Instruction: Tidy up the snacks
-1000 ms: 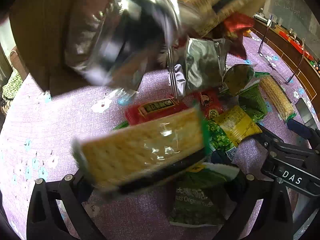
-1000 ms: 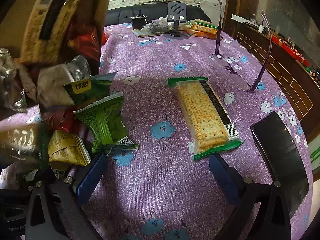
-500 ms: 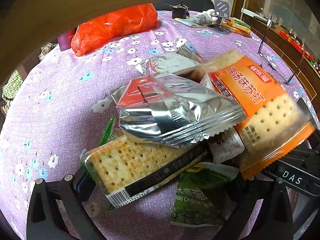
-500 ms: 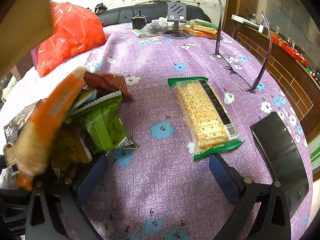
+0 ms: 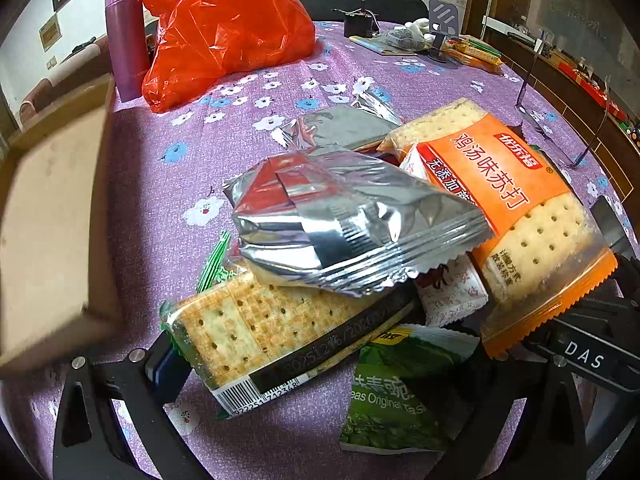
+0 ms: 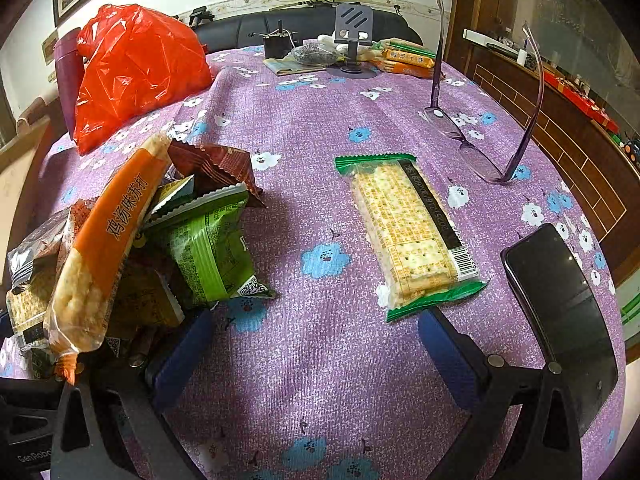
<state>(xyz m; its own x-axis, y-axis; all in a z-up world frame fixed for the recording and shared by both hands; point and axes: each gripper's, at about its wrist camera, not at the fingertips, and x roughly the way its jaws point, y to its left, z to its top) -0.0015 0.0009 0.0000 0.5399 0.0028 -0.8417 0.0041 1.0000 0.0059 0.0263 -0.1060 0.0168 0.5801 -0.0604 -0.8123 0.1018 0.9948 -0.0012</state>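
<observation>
A heap of snack packs lies on the purple flowered tablecloth (image 5: 168, 184). In the left wrist view a silver foil pouch (image 5: 344, 224) sits on top, an orange soda-cracker pack (image 5: 512, 200) leans at the right, a green-edged cracker pack (image 5: 272, 328) lies in front, and a green pea packet (image 5: 392, 392) lies under them. My left gripper (image 5: 328, 380) is open, its fingers straddling the near edge of the heap. A separate green-edged cracker pack (image 6: 408, 232) lies alone just ahead of my open right gripper (image 6: 316, 340), which holds nothing. The heap's orange pack (image 6: 108, 240) and green packet (image 6: 208, 248) are at its left.
A blurred cardboard box (image 5: 52, 220) hangs at the left. A red plastic bag (image 5: 224, 28) and purple flask (image 5: 124, 36) stand at the back left. Glasses (image 6: 480, 148) and a black phone (image 6: 560, 312) lie on the right. A phone stand (image 6: 352, 28) and more packs sit at the far edge.
The cardboard box tipped the snacks onto the table, then swung away to the left. The packs have settled into a heap. Neither gripper has moved.
</observation>
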